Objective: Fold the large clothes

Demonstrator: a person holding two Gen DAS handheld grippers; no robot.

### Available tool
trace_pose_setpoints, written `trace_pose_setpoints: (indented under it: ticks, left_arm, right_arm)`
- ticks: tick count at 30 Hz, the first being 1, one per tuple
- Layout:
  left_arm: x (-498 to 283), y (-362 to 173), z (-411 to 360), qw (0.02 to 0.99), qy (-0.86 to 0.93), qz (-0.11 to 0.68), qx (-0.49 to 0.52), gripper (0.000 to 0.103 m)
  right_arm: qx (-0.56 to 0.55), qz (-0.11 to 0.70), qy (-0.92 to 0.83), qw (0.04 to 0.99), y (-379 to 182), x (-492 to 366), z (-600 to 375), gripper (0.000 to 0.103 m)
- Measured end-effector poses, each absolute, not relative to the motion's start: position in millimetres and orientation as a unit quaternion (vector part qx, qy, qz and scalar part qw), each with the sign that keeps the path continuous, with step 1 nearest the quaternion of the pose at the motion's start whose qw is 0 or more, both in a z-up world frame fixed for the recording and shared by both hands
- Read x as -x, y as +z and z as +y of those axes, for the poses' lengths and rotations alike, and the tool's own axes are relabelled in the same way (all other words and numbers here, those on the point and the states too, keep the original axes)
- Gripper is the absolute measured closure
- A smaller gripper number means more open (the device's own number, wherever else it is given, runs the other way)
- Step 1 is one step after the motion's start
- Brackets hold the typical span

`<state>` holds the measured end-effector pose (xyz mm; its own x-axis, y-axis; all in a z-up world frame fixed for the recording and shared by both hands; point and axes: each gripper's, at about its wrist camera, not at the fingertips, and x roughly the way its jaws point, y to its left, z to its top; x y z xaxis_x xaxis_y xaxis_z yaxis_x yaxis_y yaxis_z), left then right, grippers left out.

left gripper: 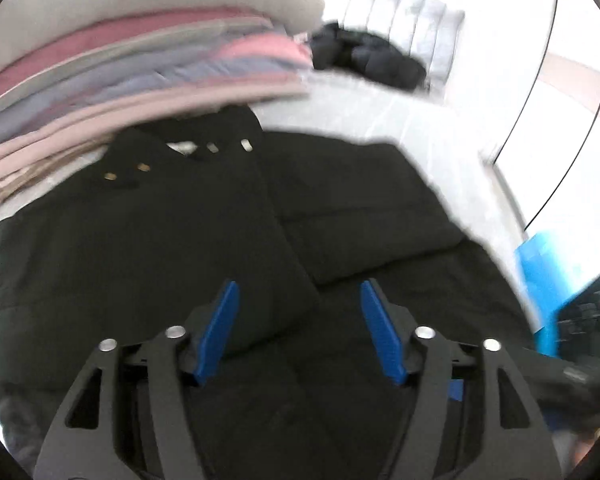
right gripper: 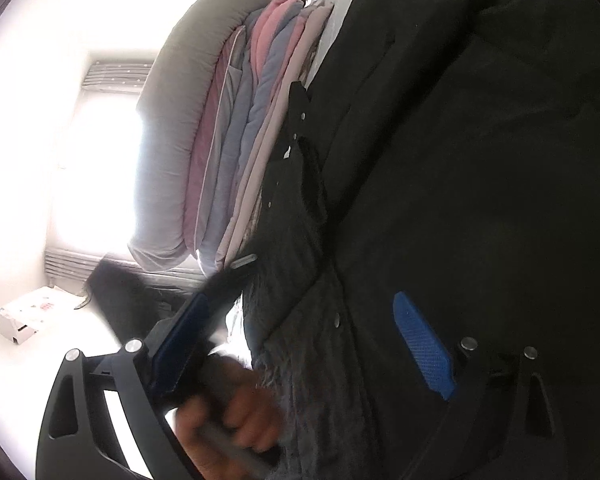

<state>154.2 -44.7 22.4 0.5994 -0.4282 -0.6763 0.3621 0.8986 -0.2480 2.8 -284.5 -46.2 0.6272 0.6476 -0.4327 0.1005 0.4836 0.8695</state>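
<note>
- On the white bed (left gripper: 400,116), a black padded coat (left gripper: 159,240) lies beside stacked pastel quilts (left gripper: 139,68).
- Left hand-held gripper (left gripper: 297,332): wide open, empty, over the coat.
- Right hand-held gripper (right gripper: 300,344): spread wide, holding nothing.

Coat spread on the bed, bedding stack behind it.
The coat (left gripper: 187,240) lies on the bed (left gripper: 380,108); behind its collar sits the stack of folded quilts (left gripper: 119,80), and another garment (left gripper: 372,60) lies farther back, right.
</note>
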Motion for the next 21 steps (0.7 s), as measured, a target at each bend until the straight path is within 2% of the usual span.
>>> trace_pose_setpoints:
  ticks: [1, 3, 7, 16, 21]
  left_arm:
    - [-149.6, 27.4, -30.0, 0.896, -0.217, 0.384, 0.054, 0.029]
    - [-131.8, 35.4, 18.2, 0.904, -0.198, 0.370, 0.084, 0.023]
    - [-95.3, 23.6, 99.6, 0.903, -0.151, 0.382, 0.125, 0.018]
    - [-48.6, -41.2, 220.7, 0.857, -0.086, 0.424, 0.281, 0.017]
    - [-41.0, -30.9, 231.6, 0.868, -0.090, 0.406, 0.272, 0.015]
  right_arm:
    - [-0.474, 0.395, 0.178, 0.766, -45.9, -4.6, -285.4, 0.013]
    - [-0.466, 0.396, 0.181, 0.770, -43.7, -5.8, -282.5, 0.013]
    - [-0.444, 0.405, 0.189, 0.776, -39.2, -11.5, -270.2, 0.013]
    - [-0.330, 0.410, 0.221, 0.821, -19.5, -5.4, -222.0, 0.013]
    - [-0.295, 0.437, 0.227, 0.819, -32.5, -12.3, -200.0, 0.013]
